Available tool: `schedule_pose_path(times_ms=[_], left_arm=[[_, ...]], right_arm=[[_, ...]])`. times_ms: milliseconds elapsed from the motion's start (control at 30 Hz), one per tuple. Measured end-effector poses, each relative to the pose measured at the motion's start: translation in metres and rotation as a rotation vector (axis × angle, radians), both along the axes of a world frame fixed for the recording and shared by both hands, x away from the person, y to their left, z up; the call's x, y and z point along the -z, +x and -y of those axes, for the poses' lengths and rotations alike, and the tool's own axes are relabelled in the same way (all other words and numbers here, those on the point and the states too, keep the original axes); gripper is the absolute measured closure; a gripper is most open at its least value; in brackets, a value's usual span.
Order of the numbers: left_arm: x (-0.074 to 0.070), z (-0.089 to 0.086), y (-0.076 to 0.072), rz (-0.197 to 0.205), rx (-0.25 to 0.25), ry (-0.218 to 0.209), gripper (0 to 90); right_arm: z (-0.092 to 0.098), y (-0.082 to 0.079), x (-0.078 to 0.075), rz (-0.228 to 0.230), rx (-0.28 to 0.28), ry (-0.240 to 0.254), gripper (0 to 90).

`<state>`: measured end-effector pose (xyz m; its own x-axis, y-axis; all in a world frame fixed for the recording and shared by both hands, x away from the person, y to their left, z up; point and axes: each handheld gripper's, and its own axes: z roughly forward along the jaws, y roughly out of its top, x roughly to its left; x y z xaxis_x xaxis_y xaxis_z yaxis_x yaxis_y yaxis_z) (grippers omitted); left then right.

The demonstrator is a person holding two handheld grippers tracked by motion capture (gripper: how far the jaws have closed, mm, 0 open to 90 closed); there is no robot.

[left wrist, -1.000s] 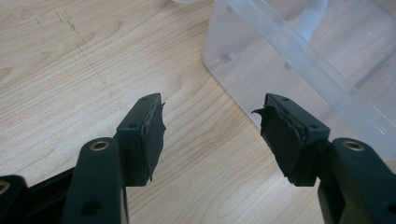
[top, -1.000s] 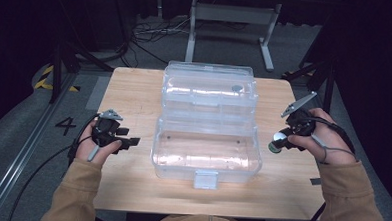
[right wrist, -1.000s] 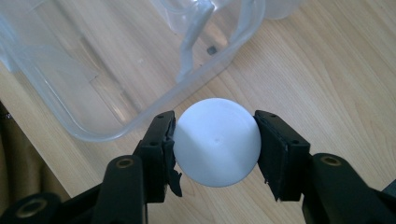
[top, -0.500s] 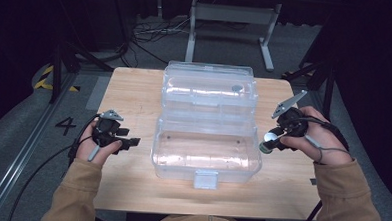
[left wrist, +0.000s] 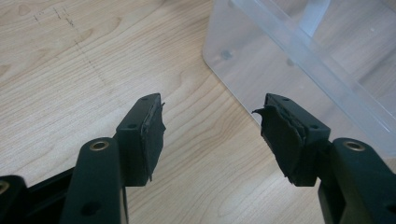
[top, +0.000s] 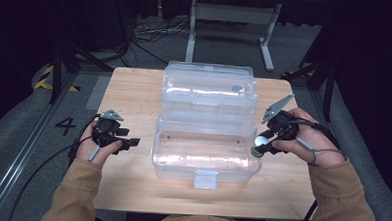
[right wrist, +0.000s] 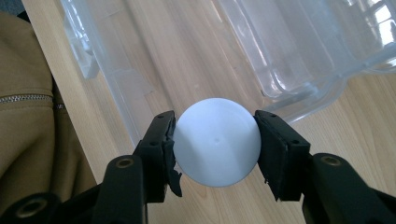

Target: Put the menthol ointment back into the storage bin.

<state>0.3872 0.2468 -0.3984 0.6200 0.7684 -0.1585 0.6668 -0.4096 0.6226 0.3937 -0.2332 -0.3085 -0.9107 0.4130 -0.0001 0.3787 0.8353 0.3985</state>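
White ball (right wrist: 216, 142): round, smooth, matt white, clamped between the two black jaws of the right gripper (right wrist: 215, 144); both pads press on its sides. In the high view the ball (top: 260, 141) sits at the right end of the clear plastic storage box (top: 205, 151), just beside the rim of the near compartment and above tabletop level. Whether it touches the box wall cannot be told.

Right gripper (top: 263, 143): held in the right hand (top: 303, 140), pointing toward the box from its right side, grey three-cornered plate (top: 277, 107) tilted up on top.

Storage box: transparent, open, lid (top: 208, 86) folded back on the far side, white latch (top: 205, 179) at the near edge. The near compartment shows bare wood grain through its floor. A small dark round item (top: 237, 88) lies in the lid section; its kind cannot be told.

Left gripper (left wrist: 212, 135): jaws apart with nothing between them, over bare tabletop (left wrist: 70, 70), near the left corner of the box (left wrist: 289, 60) and not touching it. In the high view the left gripper (top: 127, 142) rests in the left hand (top: 95, 146), well apart from the ball.

Tabletop: light wood, carrying the box at its centre. The person wears tan sleeves (top: 340, 207).
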Motion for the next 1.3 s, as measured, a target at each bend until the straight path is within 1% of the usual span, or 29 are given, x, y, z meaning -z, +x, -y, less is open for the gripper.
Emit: schedule_pose_path(times_ms=[33, 167, 233, 433, 567, 767, 867, 933, 1067, 1100, 1300], left_arm=[[0.0, 0.0, 0.0, 0.0, 0.0, 0.0, 39.6], [0.0, 0.0, 0.0, 0.001, 0.001, -0.001, 39.6], [0.0, 0.0, 0.0, 0.001, 0.001, -0.001, 39.6], [0.0, 0.0, 0.0, -0.003, 0.003, 0.0, 39.6], [0.0, 0.0, 0.0, -0.002, 0.001, -0.002, 39.6], [0.0, 0.0, -0.001, 0.0, -0.001, -0.004, 39.6], [0.0, 0.0, 0.0, 0.0, 0.001, -0.003, 39.6], [0.0, 0.0, -0.001, 0.0, 0.0, -0.004, 39.6], [0.0, 0.001, -0.001, -0.001, 0.001, -0.005, 39.6], [0.0, 0.001, -0.001, -0.001, 0.001, -0.005, 39.6], [0.0, 0.001, 0.0, -0.002, 0.004, -0.003, 39.6]], right_arm=[[0.0, 0.0, 0.0, 0.0, 0.0, 0.0, 50.5], [-0.006, -0.001, 0.004, -0.003, -0.034, -0.003, 50.5], [-0.007, -0.001, 0.004, -0.004, -0.036, -0.003, 50.5], [-0.014, -0.002, 0.011, -0.022, -0.067, -0.012, 50.4], [-0.017, -0.002, 0.015, -0.023, -0.085, -0.018, 50.5], [-0.022, -0.002, 0.025, -0.041, -0.107, -0.048, 50.5], [-0.024, -0.002, 0.029, -0.049, -0.12, -0.053, 50.4], [-0.025, -0.001, 0.032, -0.047, -0.131, -0.056, 50.4], [-0.026, -0.001, 0.036, -0.048, -0.136, -0.065, 50.5], [-0.027, -0.001, 0.037, -0.051, -0.129, -0.067, 50.5], [-0.027, 0.001, 0.046, -0.063, -0.143, -0.077, 50.4]])
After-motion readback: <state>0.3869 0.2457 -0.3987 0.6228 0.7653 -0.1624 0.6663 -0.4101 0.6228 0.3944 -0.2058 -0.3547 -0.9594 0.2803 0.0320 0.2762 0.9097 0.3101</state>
